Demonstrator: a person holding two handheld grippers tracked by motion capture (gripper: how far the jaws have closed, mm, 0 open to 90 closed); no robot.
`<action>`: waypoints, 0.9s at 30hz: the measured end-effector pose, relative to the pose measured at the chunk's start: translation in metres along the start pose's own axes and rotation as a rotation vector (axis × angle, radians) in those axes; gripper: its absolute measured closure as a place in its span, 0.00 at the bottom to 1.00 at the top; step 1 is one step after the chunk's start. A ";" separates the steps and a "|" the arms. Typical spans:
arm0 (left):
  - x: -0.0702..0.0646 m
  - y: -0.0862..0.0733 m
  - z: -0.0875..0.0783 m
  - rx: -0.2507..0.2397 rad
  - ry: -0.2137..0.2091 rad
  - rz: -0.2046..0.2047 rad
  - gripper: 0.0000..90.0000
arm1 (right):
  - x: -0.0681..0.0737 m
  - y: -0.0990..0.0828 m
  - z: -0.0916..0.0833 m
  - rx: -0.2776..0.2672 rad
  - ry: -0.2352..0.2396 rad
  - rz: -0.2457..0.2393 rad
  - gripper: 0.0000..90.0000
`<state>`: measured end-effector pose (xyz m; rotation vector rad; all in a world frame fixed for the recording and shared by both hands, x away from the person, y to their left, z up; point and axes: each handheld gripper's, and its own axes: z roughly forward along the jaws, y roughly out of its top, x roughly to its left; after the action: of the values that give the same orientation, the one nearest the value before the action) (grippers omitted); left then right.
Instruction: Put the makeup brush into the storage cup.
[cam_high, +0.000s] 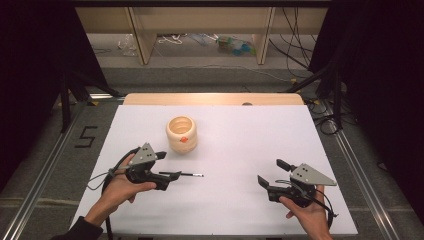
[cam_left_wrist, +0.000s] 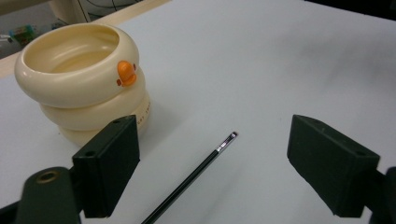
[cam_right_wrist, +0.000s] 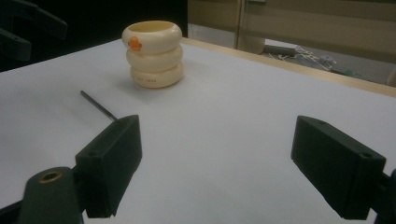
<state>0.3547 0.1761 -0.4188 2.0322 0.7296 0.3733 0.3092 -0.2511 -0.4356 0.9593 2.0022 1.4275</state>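
A thin black pen (cam_high: 186, 174) is seen lying flat on the white table (cam_high: 240, 210), its near end between the jaws of the left gripper (cam_high: 169, 166), which are spread wide and not touching it. The pen's tip is pointed toward the table's middle. A cream ringed holder (cam_high: 181, 134) with an orange duck bill is stood upright just beyond the pen. The right gripper (cam_high: 270, 172) is held well apart to the right, jaws spread, nothing pinched.

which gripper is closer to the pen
The left gripper: the pen lies on the table between its open jaws. The right gripper hangs open well off to the side.
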 end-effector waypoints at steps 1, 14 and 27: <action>0.001 0.001 0.002 0.008 -0.008 0.012 0.18 | 0.000 0.000 0.000 0.000 0.000 0.000 0.19; 0.011 0.020 0.032 0.268 -0.062 0.161 0.21 | 0.002 0.001 0.000 0.008 0.010 -0.006 0.19; 0.014 0.023 0.058 0.410 -0.115 0.192 0.22 | 0.004 0.000 0.003 0.015 0.036 -0.003 0.19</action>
<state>0.4037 0.1370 -0.4305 2.4987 0.5744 0.2255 0.3086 -0.2460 -0.4365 0.9425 2.0427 1.4397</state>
